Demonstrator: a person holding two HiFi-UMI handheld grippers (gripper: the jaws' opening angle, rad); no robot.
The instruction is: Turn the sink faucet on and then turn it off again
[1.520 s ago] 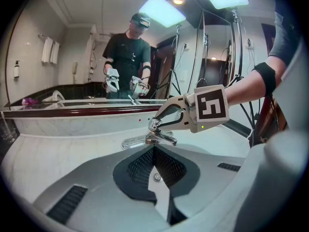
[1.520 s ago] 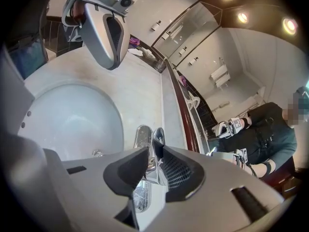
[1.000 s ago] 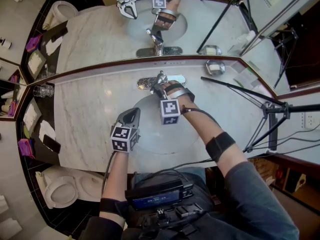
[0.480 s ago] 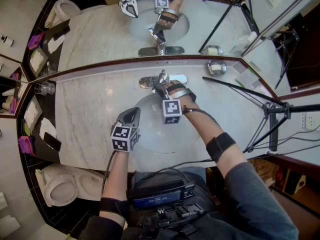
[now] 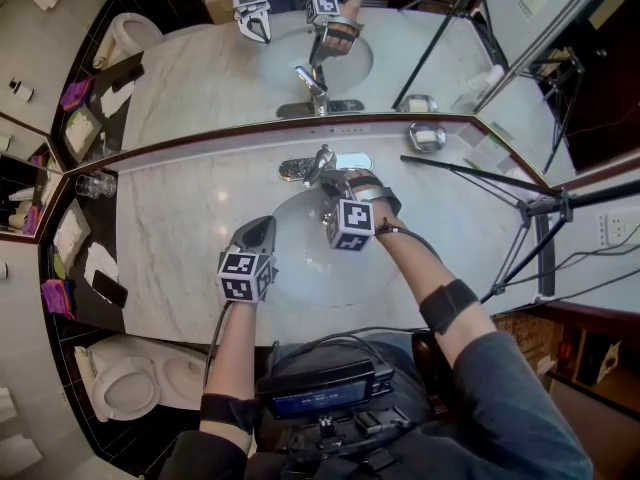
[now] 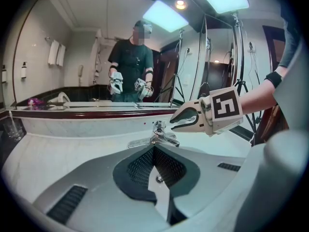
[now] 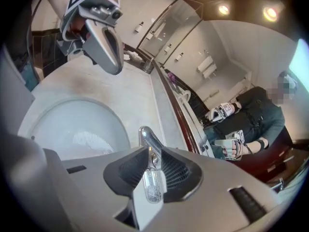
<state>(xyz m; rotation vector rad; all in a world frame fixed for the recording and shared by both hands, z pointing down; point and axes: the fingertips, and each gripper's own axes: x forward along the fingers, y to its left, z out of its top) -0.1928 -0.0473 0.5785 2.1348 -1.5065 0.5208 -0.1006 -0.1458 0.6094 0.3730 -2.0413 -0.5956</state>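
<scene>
The chrome faucet [image 5: 320, 162] stands at the back of the oval basin [image 5: 300, 268] in a marble counter. My right gripper [image 5: 335, 184] reaches over the basin and is shut on the faucet's lever handle [image 7: 151, 183], which lies between its dark pads. The spout [image 7: 146, 138] shows just beyond them. A white rippling patch of water [image 7: 91, 139] sits in the bowl. My left gripper [image 5: 261, 227] hovers over the basin's left rim, shut and holding nothing. From the left gripper view, the right gripper [image 6: 176, 121] sits at the faucet [image 6: 160, 133] top.
A mirror runs along the back of the counter [image 5: 170, 238]. A glass tumbler [image 5: 90, 183] stands at far left, and a metal soap dish [image 5: 428, 136] at back right. A tripod [image 5: 530, 218] leans over the right end. A toilet [image 5: 125, 383] is low left.
My right gripper has rolled and risen a little with the lever between its jaws. The left gripper has stayed where it was.
</scene>
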